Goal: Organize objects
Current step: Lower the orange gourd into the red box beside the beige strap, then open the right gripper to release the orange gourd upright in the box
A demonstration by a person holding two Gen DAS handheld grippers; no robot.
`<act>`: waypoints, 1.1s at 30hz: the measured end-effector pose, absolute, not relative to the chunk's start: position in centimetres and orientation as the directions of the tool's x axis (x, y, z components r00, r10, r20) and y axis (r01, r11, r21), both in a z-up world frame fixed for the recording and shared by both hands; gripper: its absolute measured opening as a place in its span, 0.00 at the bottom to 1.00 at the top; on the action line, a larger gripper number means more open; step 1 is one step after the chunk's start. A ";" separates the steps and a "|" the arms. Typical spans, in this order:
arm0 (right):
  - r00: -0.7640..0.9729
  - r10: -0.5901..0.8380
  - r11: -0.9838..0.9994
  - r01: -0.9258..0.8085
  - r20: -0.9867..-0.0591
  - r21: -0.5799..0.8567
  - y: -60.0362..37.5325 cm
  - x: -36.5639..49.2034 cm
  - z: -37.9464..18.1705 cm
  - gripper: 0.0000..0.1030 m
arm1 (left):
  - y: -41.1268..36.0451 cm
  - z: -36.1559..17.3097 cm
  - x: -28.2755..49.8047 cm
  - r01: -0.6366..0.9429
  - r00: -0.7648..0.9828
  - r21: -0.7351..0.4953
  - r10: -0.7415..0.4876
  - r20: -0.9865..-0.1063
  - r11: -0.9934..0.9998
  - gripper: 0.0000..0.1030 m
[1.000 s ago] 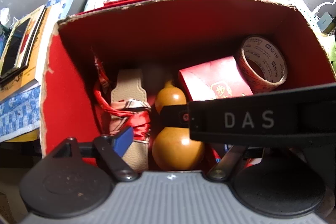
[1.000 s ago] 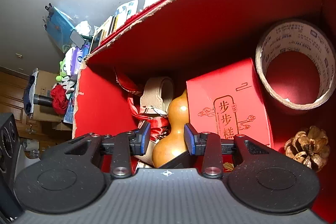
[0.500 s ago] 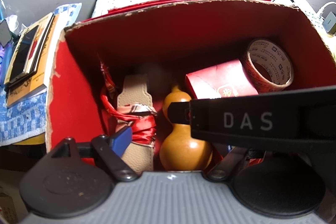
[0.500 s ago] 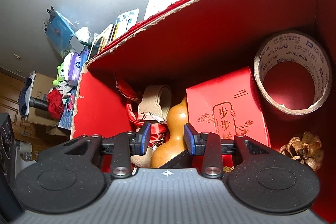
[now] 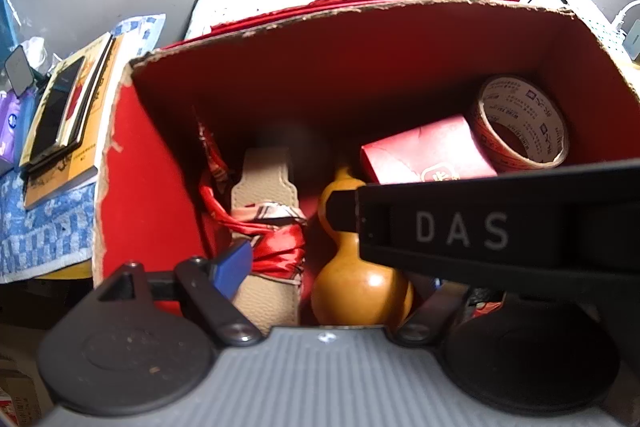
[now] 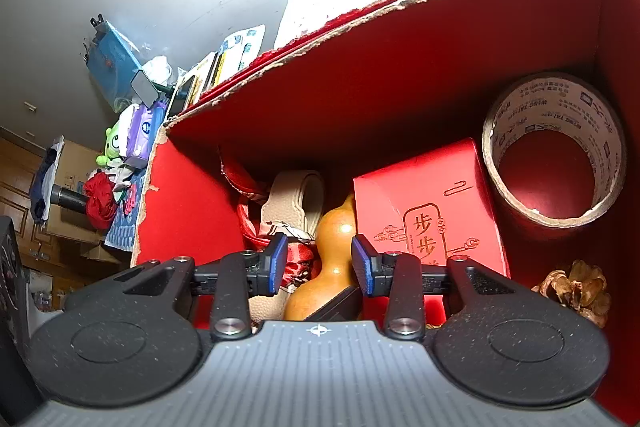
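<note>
I am hovering both grippers over the red cardboard box (image 6: 400, 99), where the gourd (image 6: 332, 247) is lying between the beige leather case (image 6: 294, 199) and the red gift box (image 6: 432, 219). My right gripper (image 6: 319, 265) is spread, its jaws flanking the gourd without pinching it. My left gripper (image 5: 340, 267) appears spread too, empty, though the right tool is crossing over its far finger. I am judging the smooth gourd could slip or jam against its neighbours. Only the right view is showing the pine cone (image 6: 576, 291); the tape roll (image 5: 520, 123) shows in both.
</note>
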State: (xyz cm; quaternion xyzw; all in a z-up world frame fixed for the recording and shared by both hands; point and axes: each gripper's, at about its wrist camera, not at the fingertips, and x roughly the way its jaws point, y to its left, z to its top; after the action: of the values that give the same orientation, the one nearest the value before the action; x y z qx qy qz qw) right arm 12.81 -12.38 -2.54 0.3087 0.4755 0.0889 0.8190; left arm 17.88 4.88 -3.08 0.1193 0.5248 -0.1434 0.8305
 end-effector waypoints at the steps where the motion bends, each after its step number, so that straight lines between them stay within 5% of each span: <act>1: 0.531 0.441 0.794 0.145 -0.724 0.590 -12.4 12.8 -2.5 0.38 | 4.9 -3.1 17.9 0.363 0.408 0.048 -0.113 -0.906 0.930 0.81; 33: 0.567 0.415 0.805 0.136 -0.712 0.577 -12.5 12.0 -1.9 0.39 | 4.1 -2.7 17.1 0.314 0.475 0.130 -0.038 -0.879 0.940 0.81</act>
State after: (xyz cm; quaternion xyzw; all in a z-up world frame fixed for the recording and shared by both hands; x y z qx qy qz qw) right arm 12.00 -12.53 -1.94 0.3006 0.4578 0.0838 0.8325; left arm 17.10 4.12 -2.66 0.1378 0.5019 -0.1038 0.8476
